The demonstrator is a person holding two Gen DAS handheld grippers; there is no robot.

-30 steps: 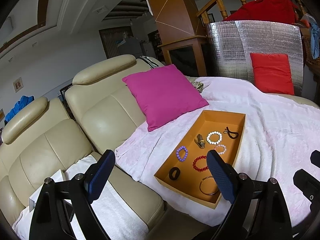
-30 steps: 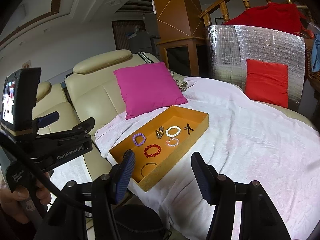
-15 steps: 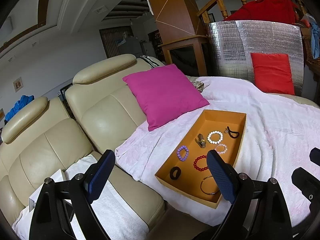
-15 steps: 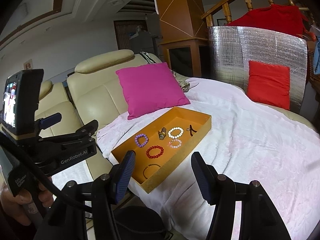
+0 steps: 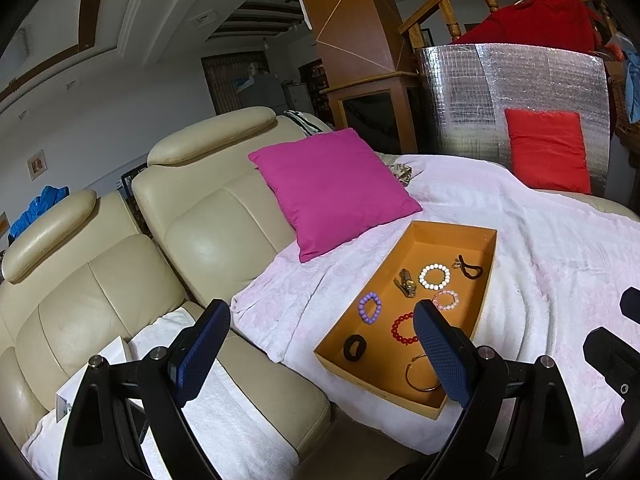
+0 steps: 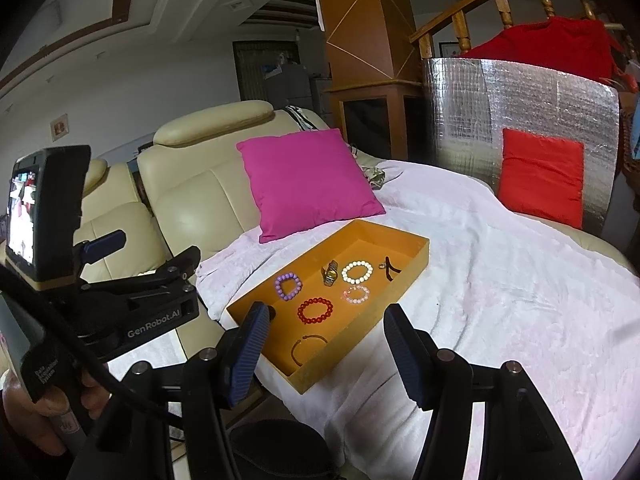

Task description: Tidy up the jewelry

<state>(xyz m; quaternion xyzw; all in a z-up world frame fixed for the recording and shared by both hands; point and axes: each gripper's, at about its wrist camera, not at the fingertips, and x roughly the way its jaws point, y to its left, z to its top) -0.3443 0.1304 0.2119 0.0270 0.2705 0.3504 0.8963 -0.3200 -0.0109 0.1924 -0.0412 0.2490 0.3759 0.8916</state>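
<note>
An orange tray [image 5: 490,258] [image 6: 416,258] lies on a white blanket [image 5: 560,248] over the sofa. In it lie a purple bead bracelet [image 5: 369,308] [image 6: 287,286], a white one [image 5: 434,276] [image 6: 357,272], a pink one [image 5: 446,299] [image 6: 355,294], a red one [image 5: 402,328] [image 6: 315,311], a metal watch [image 5: 406,283] [image 6: 330,273], a thin bangle [image 5: 420,378] [image 6: 308,346], a black hair tie [image 5: 354,347] and a dark cord [image 5: 469,266] [image 6: 390,269]. My left gripper [image 5: 320,354] is open and empty, short of the tray. My right gripper [image 6: 326,356] is open and empty before the tray's near end.
A magenta cushion [image 5: 332,190] [image 6: 306,182] leans on the cream sofa [image 5: 192,216] behind the tray. A red cushion [image 5: 548,150] [image 6: 540,176] leans on a silver foil panel [image 5: 512,88] at the back right. White towels [image 5: 224,424] cover the left seat.
Both views have crept slightly closer to the tray. Both grippers stay open and empty. The jewelry has not moved.
</note>
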